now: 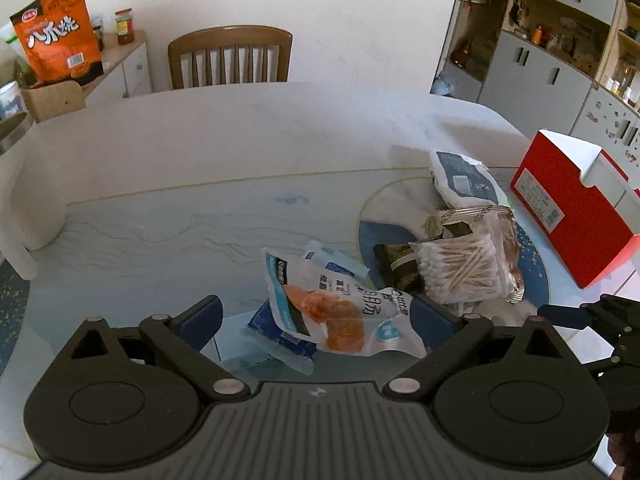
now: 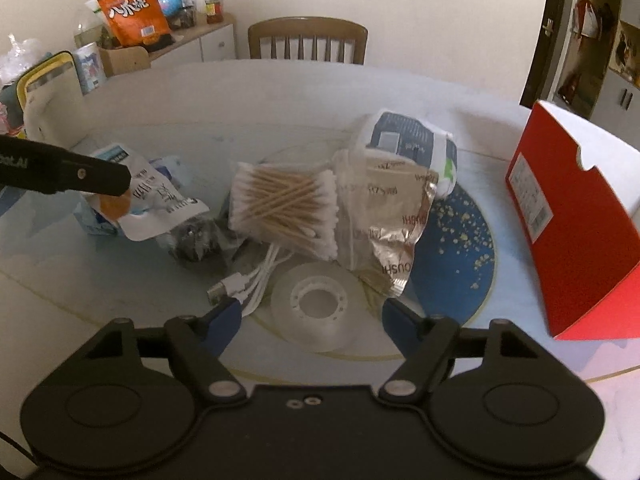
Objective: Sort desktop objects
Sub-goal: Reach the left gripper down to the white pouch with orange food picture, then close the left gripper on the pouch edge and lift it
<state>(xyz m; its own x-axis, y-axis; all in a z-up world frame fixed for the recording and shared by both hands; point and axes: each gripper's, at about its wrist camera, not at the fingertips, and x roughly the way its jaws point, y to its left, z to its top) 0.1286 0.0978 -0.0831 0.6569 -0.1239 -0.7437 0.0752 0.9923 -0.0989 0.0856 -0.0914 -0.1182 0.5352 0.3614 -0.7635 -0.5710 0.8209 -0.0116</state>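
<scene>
In the left wrist view my left gripper (image 1: 318, 320) is open over the glass table, and a white snack pouch with orange contents (image 1: 332, 312) lies between its blue fingers on a blue packet (image 1: 272, 324). My right gripper (image 2: 312, 316) is also open, straddling a clear tape roll (image 2: 316, 304) that lies flat without the pads pressing on it. Behind the roll lie a white USB cable (image 2: 248, 280), a bag of cotton swabs (image 2: 284, 208), a silver foil packet (image 2: 392, 232), a dark packet (image 2: 196, 240) and a white-and-blue pack (image 2: 404, 140).
An open red box (image 2: 576, 220) stands at the table's right side. A wooden chair (image 2: 308, 40) sits at the far edge. An orange snack bag (image 2: 132, 8) and jars crowd a side cabinet at the back left. Shelving (image 1: 560, 40) fills the right wall.
</scene>
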